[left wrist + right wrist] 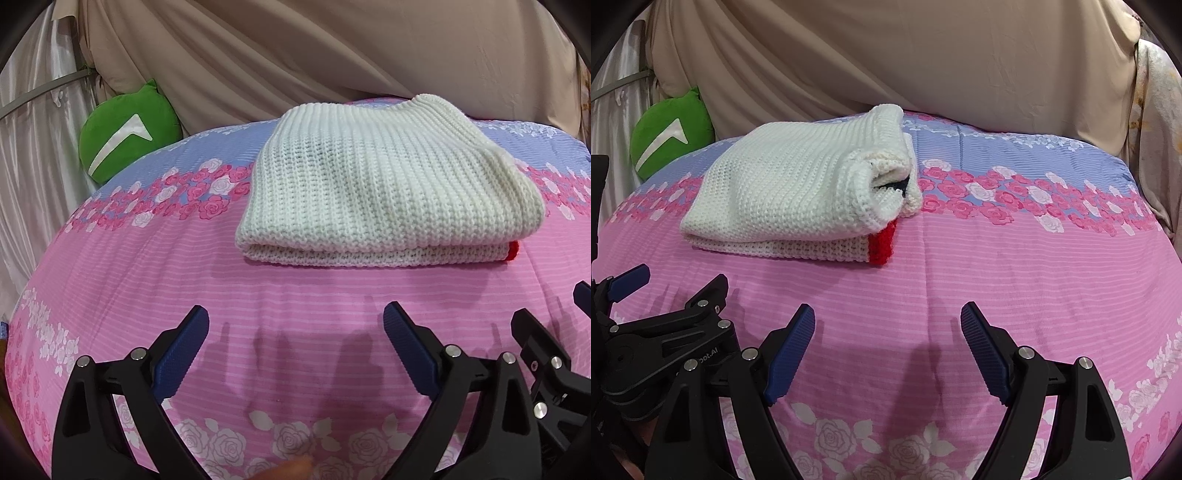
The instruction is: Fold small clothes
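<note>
Already our white knitted garment (388, 192) lies folded into a thick pad on the bed (147, 277), over the pink and blue rose-printed cover, a red trim (882, 240) peeking out at its near right corner. We judge the fold nearly done. On the right side the layers curl open (a dark bit shows inside), so a careless nudge there could spring the roll apart. Both claws hang apart from it, over bare cover: the left claw (295, 345) stands wide and empty, the right claw (888, 338) likewise. Closing on the soft cover could drag it and shift the stack. A green cushion (125, 133) sits behind.
</note>
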{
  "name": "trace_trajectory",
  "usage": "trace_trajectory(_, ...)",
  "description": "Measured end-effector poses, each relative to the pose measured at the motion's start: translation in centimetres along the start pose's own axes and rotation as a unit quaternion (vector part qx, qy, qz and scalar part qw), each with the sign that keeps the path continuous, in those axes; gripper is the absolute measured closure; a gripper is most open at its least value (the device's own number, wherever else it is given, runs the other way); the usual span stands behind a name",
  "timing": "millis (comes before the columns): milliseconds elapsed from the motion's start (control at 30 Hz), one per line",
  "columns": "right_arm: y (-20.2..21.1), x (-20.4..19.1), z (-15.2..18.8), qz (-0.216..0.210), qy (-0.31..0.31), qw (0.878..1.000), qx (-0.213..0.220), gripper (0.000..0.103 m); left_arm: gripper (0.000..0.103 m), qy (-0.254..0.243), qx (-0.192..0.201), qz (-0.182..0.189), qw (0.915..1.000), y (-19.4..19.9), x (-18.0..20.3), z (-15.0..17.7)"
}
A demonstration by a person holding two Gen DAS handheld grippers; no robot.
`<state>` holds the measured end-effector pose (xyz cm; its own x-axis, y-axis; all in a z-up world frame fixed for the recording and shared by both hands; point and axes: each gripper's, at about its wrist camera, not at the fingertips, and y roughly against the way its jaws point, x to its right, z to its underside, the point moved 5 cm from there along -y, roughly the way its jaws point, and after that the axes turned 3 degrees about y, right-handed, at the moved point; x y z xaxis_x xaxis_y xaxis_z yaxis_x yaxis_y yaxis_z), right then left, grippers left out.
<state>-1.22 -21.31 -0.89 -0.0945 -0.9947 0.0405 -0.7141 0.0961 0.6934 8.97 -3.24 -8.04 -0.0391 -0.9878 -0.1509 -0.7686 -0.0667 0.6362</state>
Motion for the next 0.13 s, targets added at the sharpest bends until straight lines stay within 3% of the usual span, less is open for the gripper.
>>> trace_trajectory(133, -0.01, 0.00, 0.01, 0.000, 0.000, 1.000, 0.000, 0.023, 0.011, 0.001, 0.000, 0.001, 1.0000, 0.02, 0.07, -0.02)
